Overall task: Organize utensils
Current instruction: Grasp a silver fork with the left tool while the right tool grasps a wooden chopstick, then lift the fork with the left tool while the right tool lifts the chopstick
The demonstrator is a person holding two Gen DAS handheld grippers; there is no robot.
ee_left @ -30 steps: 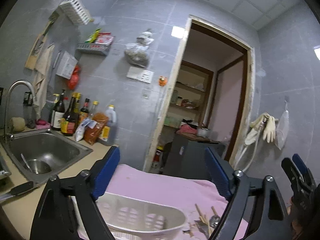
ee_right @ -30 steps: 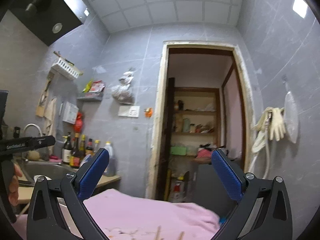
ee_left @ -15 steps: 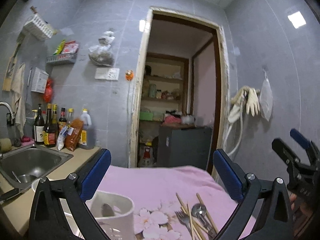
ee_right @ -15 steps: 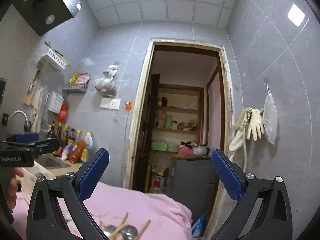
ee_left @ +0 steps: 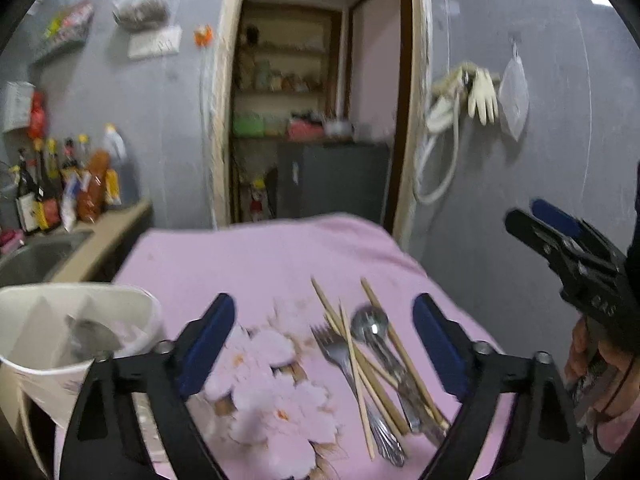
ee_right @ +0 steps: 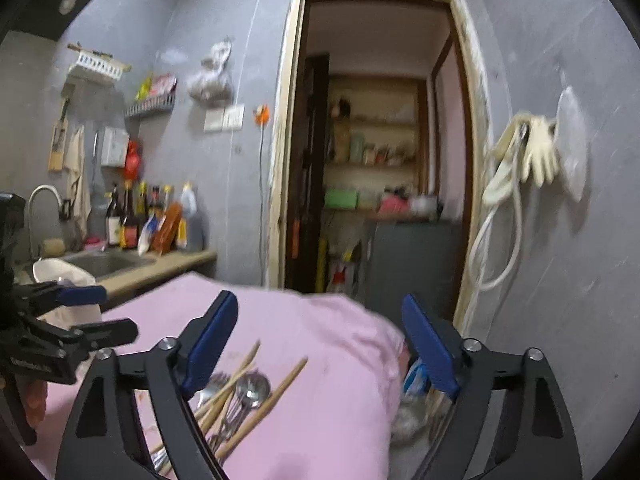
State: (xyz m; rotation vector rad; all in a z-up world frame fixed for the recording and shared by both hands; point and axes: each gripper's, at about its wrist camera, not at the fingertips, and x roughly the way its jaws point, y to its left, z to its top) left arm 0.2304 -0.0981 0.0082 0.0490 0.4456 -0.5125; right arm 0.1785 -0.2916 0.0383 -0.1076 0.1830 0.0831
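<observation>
A loose pile of utensils lies on the pink flowered cloth [ee_left: 256,264]: a metal fork [ee_left: 340,356], a spoon [ee_left: 372,330] and several wooden chopsticks [ee_left: 356,364]. My left gripper [ee_left: 320,340] hovers over the cloth, its jaws closing with nothing pressed between them; the pile sits low between its fingers. A white utensil holder [ee_left: 56,364] stands at the left with a spoon inside. My right gripper [ee_right: 320,344] is above the same pile of chopsticks [ee_right: 272,396] and the spoon [ee_right: 252,388], its jaws closing on nothing. The left gripper [ee_right: 92,312] shows at that view's left edge.
A steel sink [ee_right: 108,262] and a row of sauce bottles [ee_left: 68,192] sit on the counter at the left. An open doorway [ee_right: 376,152] to a pantry with shelves is straight ahead. Rubber gloves [ee_right: 536,152] and a hose hang on the right wall.
Both grippers have tilted down and moved over the pink cloth, bringing the utensil pile into view. Both pairs of jaws stand narrower than before.
</observation>
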